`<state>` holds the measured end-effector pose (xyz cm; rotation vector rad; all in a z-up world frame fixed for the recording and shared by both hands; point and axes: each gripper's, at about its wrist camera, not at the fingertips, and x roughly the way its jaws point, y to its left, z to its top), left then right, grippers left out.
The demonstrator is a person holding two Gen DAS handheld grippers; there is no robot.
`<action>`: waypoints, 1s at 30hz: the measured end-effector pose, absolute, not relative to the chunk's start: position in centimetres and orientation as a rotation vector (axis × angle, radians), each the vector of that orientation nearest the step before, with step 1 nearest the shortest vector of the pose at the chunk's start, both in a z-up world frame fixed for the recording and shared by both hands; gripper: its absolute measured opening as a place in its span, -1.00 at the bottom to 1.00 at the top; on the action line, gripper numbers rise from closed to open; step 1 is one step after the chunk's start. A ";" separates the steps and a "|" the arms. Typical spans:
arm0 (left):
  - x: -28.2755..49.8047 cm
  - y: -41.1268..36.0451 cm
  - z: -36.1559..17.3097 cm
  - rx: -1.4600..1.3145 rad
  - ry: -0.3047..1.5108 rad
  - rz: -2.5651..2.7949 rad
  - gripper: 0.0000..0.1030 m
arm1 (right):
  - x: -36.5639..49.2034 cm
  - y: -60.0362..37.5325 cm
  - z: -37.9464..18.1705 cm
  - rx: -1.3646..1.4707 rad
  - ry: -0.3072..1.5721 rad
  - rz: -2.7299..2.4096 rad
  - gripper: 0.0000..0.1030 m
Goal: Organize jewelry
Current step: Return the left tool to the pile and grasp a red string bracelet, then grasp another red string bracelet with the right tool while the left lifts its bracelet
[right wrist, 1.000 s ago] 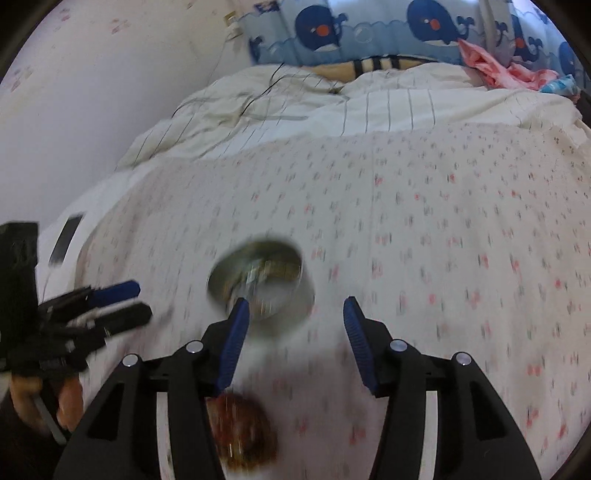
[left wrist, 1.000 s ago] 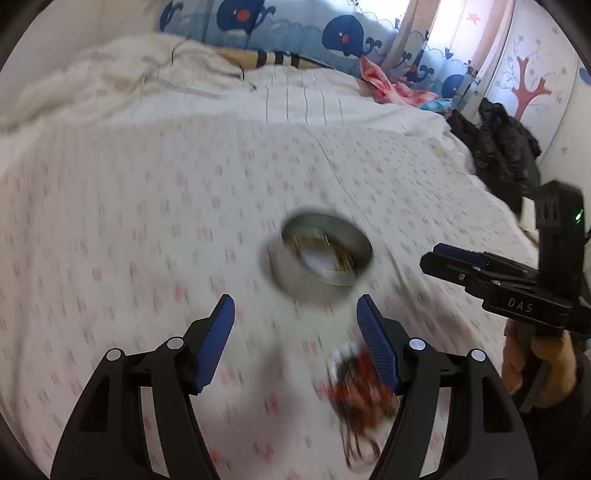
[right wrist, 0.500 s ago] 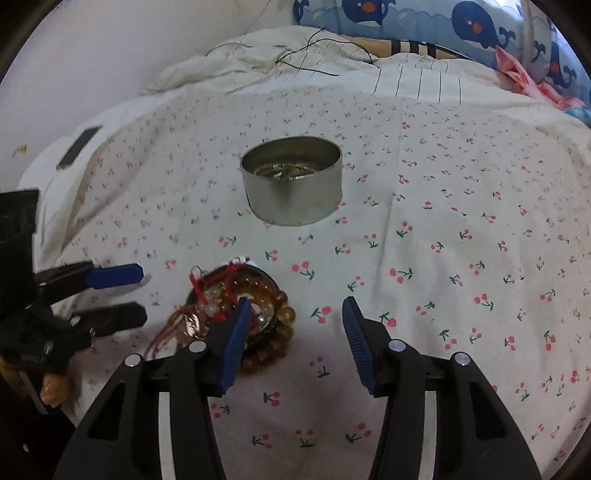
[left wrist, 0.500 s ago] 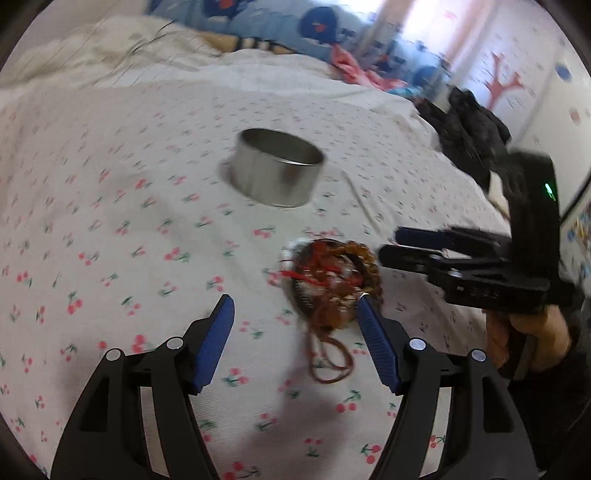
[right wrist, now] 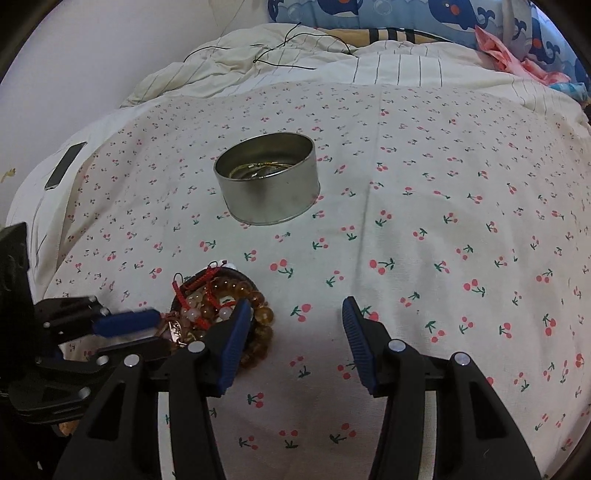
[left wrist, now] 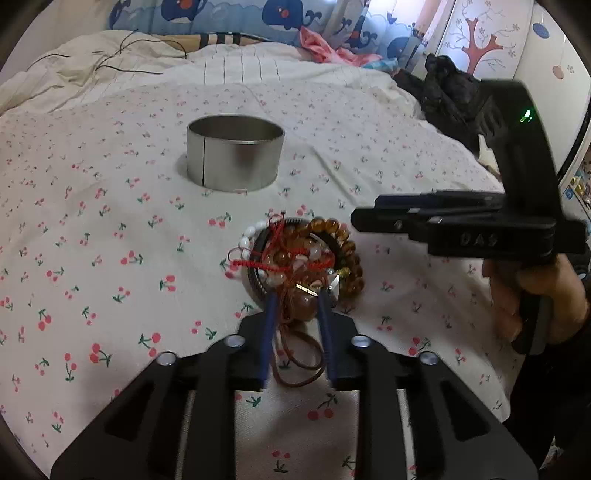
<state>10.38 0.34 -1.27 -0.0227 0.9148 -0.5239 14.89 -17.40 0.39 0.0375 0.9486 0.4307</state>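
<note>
Surface: cherry-print bedsheet [right wrist: 424, 229], metal tin [right wrist: 267, 184] standing on it.
Room: whale-print pillows [left wrist: 221, 14] behind.
My left gripper [left wrist: 297, 297]: jaws just narrowed around the jewelry pile [left wrist: 303, 258].
My right gripper [right wrist: 293, 314]: spread, empty.

— We see a bed [right wrist: 424, 206] under a white sheet printed with small red cherries. What lies past it?

— A rumpled cream duvet [left wrist: 236, 70] with thin dark lines, a thin black cable [right wrist: 284, 51] trailing over it, then blue pillows with whales [left wrist: 229, 14] along the head.

— We notice a plain white wall [right wrist: 92, 55] on one side.

— On the other, a pale wall with a red tree decal [left wrist: 476, 40], a heap of dark clothes [left wrist: 447, 92] below it, and pink cloth [left wrist: 325, 48] by the pillows. We also spot a phone [right wrist: 64, 166] on the bed's edge. Daylight glows behind the pillows.
</note>
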 end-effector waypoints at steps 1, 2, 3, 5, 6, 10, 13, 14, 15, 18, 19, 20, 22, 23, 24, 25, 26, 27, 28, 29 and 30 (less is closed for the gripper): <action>10.3 0.3 -1.2 -0.022 0.912 -0.526 -0.73 | 14.9 -17.4 0.4 0.038 0.947 0.431 -0.01; 10.2 0.2 -1.1 -0.017 0.904 -0.525 -0.82 | 14.9 -17.4 0.5 0.040 0.946 0.431 -0.01; 10.0 0.2 -0.9 -0.008 0.892 -0.521 -0.88 | 14.9 -17.5 0.5 0.043 0.945 0.431 -0.01; 9.8 0.4 -0.5 0.001 0.875 -0.509 -0.97 | 14.9 -17.5 0.6 0.047 0.944 0.430 -0.01; 9.8 0.6 -0.3 -0.004 0.871 -0.507 -0.97 | 14.9 -17.5 0.6 0.049 0.943 0.428 -0.01; 9.7 2.3 0.6 -0.042 0.854 -0.489 -0.98 | 15.0 -17.7 0.6 0.061 0.948 0.431 0.00; 10.1 3.3 0.6 -0.081 0.880 -0.516 -0.97 | 15.0 -17.6 0.5 0.068 0.957 0.444 0.04; 10.3 3.5 0.6 -0.083 0.881 -0.504 -0.97 | 14.9 -17.5 0.5 0.063 0.955 0.445 0.07; 10.6 3.5 0.6 -0.088 0.885 -0.504 -0.97 | 14.9 -17.5 0.6 0.058 0.953 0.444 0.09; 11.5 3.8 0.1 -0.124 0.920 -0.494 -0.73 | 15.0 -17.6 0.4 0.066 0.958 0.441 0.12; 11.6 3.8 -0.2 -0.139 0.926 -0.497 -0.34 | 15.0 -17.7 0.4 0.067 0.960 0.440 0.13; 11.7 3.7 -0.4 -0.141 0.930 -0.493 0.10 | 14.9 -17.6 0.4 0.065 0.957 0.440 0.14; 11.7 3.5 -0.7 -0.132 0.925 -0.471 0.19 | 14.9 -17.4 0.5 0.061 0.948 0.451 0.16; 11.9 3.4 -1.1 -0.135 0.943 -0.479 0.19 | 14.8 -17.2 0.7 0.057 0.938 0.458 0.16; 12.1 3.3 -1.4 -0.145 0.956 -0.483 0.19 | 14.8 -17.1 0.8 0.054 0.929 0.466 0.16; 12.3 3.2 -1.8 -0.162 0.975 -0.492 0.18 | 14.8 -16.8 1.0 0.051 0.914 0.481 0.16; 12.5 3.1 -2.2 -0.169 0.987 -0.498 -0.05 | 14.7 -16.6 1.2 0.047 0.900 0.492 0.16; 12.6 3.0 -2.3 -0.163 0.994 -0.505 -0.33 | 14.7 -16.0 1.5 0.037 0.877 0.511 0.16; 12.7 2.8 -2.5 -0.170 1.013 -0.541 -0.89 | 14.7 -15.5 1.8 0.027 0.858 0.532 0.16; 12.6 2.8 -2.4 -0.168 1.015 -0.545 -0.94 | 14.6 -14.9 2.0 0.013 0.840 0.554 0.16; 12.4 2.8 -2.2 -0.146 1.002 -0.529 -0.96 | 14.5 -14.3 2.1 -0.004 0.828 0.574 0.16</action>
